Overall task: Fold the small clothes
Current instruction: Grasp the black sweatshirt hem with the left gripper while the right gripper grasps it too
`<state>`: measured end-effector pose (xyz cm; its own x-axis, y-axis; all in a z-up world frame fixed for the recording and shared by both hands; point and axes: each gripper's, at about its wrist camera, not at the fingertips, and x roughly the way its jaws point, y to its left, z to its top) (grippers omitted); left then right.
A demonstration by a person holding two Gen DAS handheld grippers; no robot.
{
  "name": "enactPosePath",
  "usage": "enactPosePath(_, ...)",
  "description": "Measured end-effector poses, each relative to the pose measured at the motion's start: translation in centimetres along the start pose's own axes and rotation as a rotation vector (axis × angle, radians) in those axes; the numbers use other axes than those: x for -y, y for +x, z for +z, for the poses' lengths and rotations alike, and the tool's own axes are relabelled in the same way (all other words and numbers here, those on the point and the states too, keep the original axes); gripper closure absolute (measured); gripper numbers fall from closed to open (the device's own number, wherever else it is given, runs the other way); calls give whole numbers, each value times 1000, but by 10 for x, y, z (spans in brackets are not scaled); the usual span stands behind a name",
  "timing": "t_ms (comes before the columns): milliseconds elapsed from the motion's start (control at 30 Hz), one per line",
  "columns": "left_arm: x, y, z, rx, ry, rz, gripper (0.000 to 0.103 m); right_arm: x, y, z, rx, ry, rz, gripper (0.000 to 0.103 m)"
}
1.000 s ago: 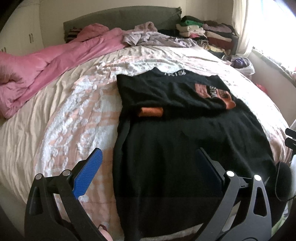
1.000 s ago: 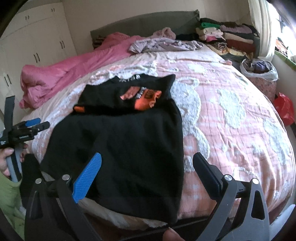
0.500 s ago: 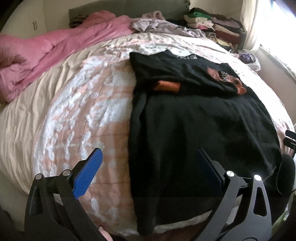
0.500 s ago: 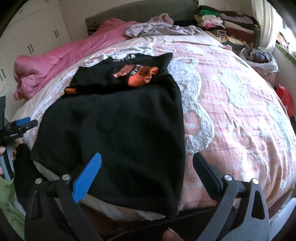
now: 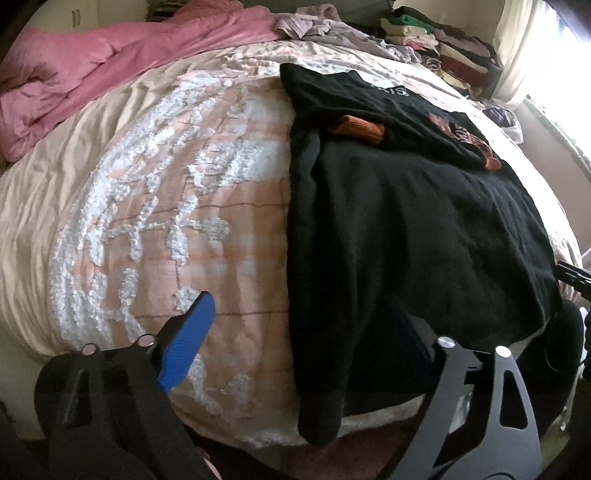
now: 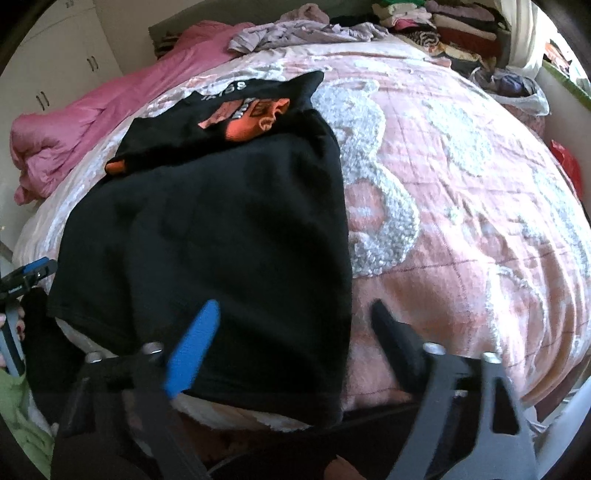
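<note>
The left gripper (image 5: 306, 332) has its fingers spread wide, the blue pad (image 5: 188, 338) over bare blanket and the dark finger over the near left corner of the black top (image 5: 406, 229); nothing is between them; the right gripper (image 6: 295, 332) is likewise spread and empty, its blue pad (image 6: 194, 347) over the cloth and its dark finger just past the right edge, so the near right corner sits between them; neither seems to touch the cloth yet, though the blur makes that hard to judge. The top lies flat on the pink and white blanket (image 5: 166, 206), its hem hanging a little over the near edge of the bed; both sleeves, with orange cuffs (image 5: 360, 127), are already folded in across the chest, so the sides look done; what seems left is the lengthwise fold, hem carried up toward the collar, perhaps twice, then setting the bundle aside. With both grippers poised at the two hem corners, that fold looks like the step in hand. Beyond the top, a pink duvet (image 5: 122, 59) is bunched along the far left; loose lilac clothes (image 6: 295, 33) lie near the headboard; a stack of folded clothes (image 5: 443, 40) stands at the far right by the window, which suggests other pieces are finished while the lilac ones wait.
</note>
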<state>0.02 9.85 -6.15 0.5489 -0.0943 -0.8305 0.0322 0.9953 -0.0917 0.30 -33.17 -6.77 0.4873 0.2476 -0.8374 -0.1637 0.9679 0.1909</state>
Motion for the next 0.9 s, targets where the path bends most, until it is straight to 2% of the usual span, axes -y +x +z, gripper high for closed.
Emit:
enactPosePath(133,2,2,-2,-13,5,-13,35,2,7,-2,-11,11,-1,34)
enactPosePath(300,0,4,-8,-32,-2,-14,35,9,11,-2,-3,35,28,34)
enactPosePath(333,0,5,-10,-35,-6,-16,35,9,11,-2,0,33,27,37)
enactPosePath(367,-1,5,-11,-37,-10,-21,35,8,9,-3,4,25,26,54)
enactPosePath(400,-2,5,-12,-39,-13,-24,37,7,8,-3,7,20,37,64)
enactPosePath(433,-3,5,-13,-43,-17,-30,43,8,4,-3,19,20,53,75)
enactPosePath(467,-4,4,-15,-46,-22,-41,46,7,2,-3,24,16,53,84)
enactPosePath(533,-5,5,-16,-59,-36,-75,65,6,-3,-3,39,3,64,93)
enactPosePath(600,-3,6,-18,-72,-41,-99,75,5,-5,-2,48,-2,71,93)
enactPosePath(667,1,5,-20,-76,-26,-101,80,5,-5,-3,47,-3,70,93)
enactPosePath(700,3,5,-21,-79,-22,-105,81,7,-2,-3,37,3,55,93)
enactPosePath(800,2,9,-20,-89,-31,-108,80,8,4,-4,11,1,21,85)
enactPosePath(900,1,13,-21,-99,-36,-113,74,9,7,-6,5,7,24,81)
